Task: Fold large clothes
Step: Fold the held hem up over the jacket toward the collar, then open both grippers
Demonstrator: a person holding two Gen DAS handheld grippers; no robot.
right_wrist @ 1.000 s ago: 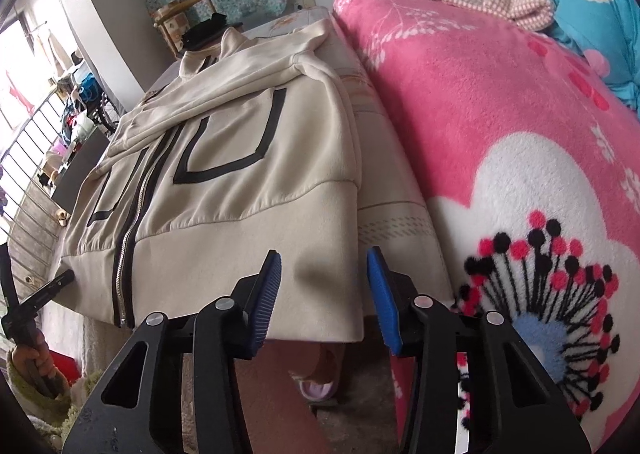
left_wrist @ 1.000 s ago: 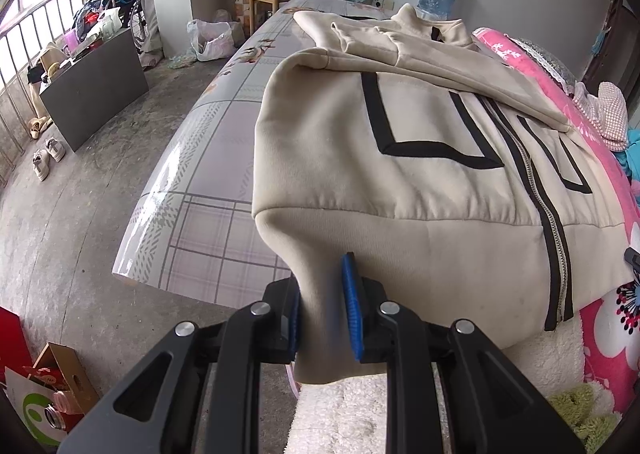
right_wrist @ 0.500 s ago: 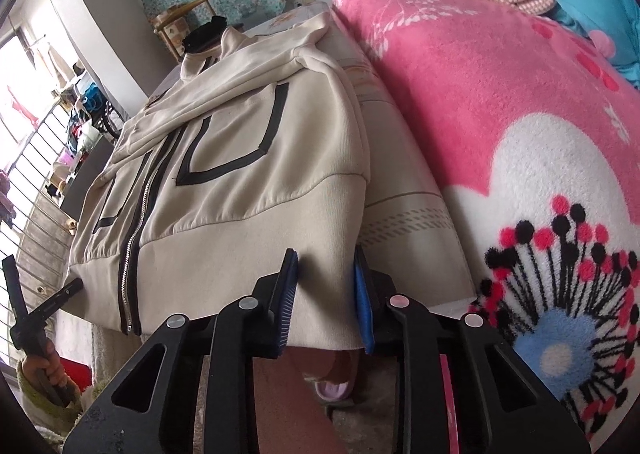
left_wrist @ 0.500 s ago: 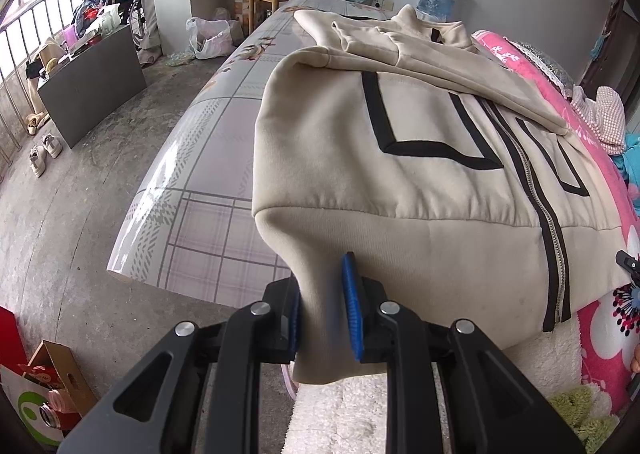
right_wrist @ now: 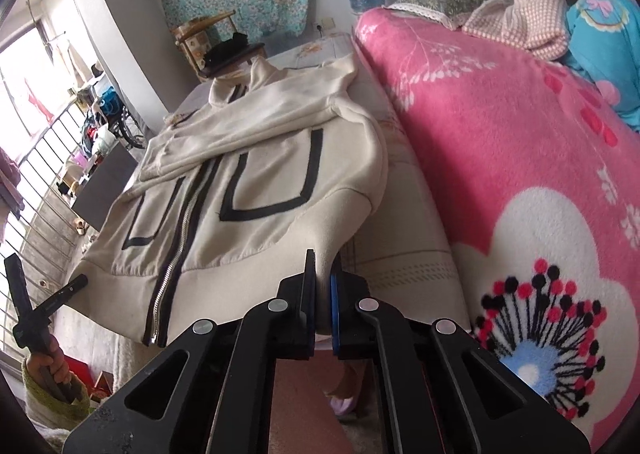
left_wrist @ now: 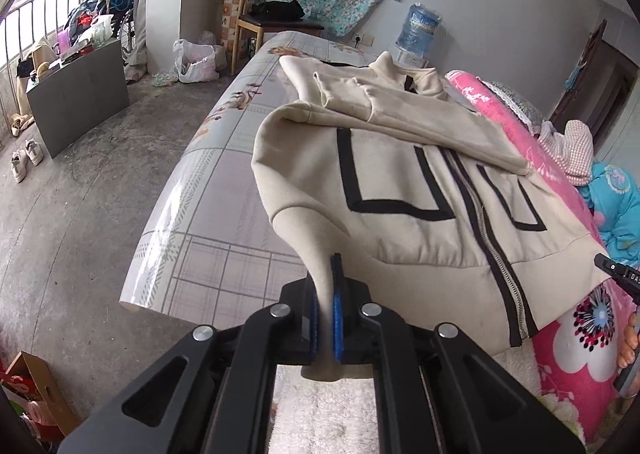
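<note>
White plastic bag (left_wrist: pixel 196 61) on floor, contents unclear; both grippers, L (left_wrist: pixel 326 308) & R (right_wrist: pixel 322 304), now pinch jacket (left_wrist: pixel 400 190) hem corners, lifted vs before.

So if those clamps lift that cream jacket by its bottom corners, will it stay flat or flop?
Probably flop: the jacket already peaks into a soft tent where the left gripper pinches its hem. The middle likely sags between the left and right gripper. Its thick fabric suggests some weight.
</note>
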